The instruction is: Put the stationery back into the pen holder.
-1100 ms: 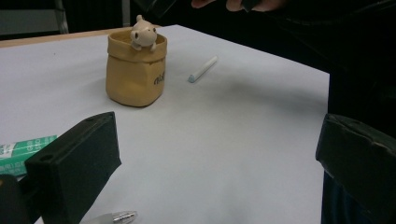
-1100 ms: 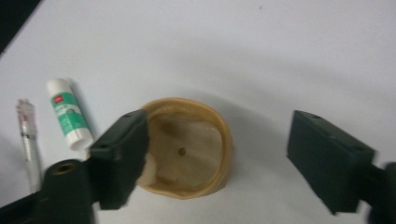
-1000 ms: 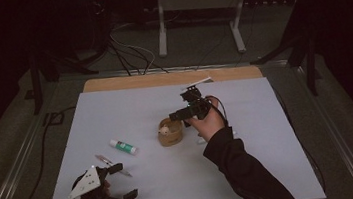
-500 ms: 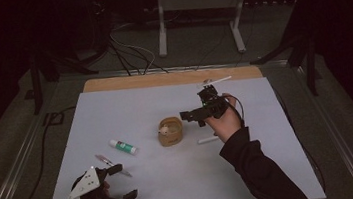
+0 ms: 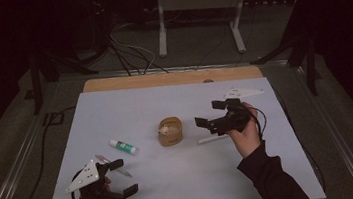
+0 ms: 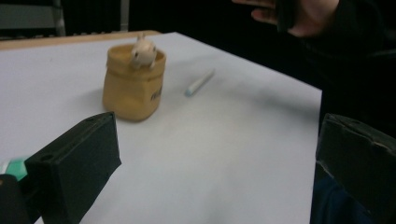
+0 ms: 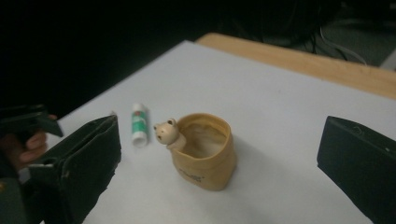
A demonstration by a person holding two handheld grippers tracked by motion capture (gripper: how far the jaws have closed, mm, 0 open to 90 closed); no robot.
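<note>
Just left of your right hand-held gripper (image 5: 218, 116) stands the tan cup (image 5: 170, 132), upright on the white table (image 5: 183, 179), with a small pale animal figure (image 5: 165, 129) perched at its rim. That hand-held gripper's jaws have just been opening and now stand wide apart with nothing between them; in the right gripper view the cup (image 7: 203, 151) sits on the table beyond them, not touched. Below that hand-held gripper a white stick (image 5: 213, 138) lies flat on the table, just beside the cup's right side. Your left hand-held gripper (image 5: 121, 177) is at the near left edge of the table, jaws spread and empty. Just beyond it lie a slim pen (image 5: 114, 165) and, a little farther, a glue stick (image 5: 123, 146) with a green label, well apart from the cup.
</note>
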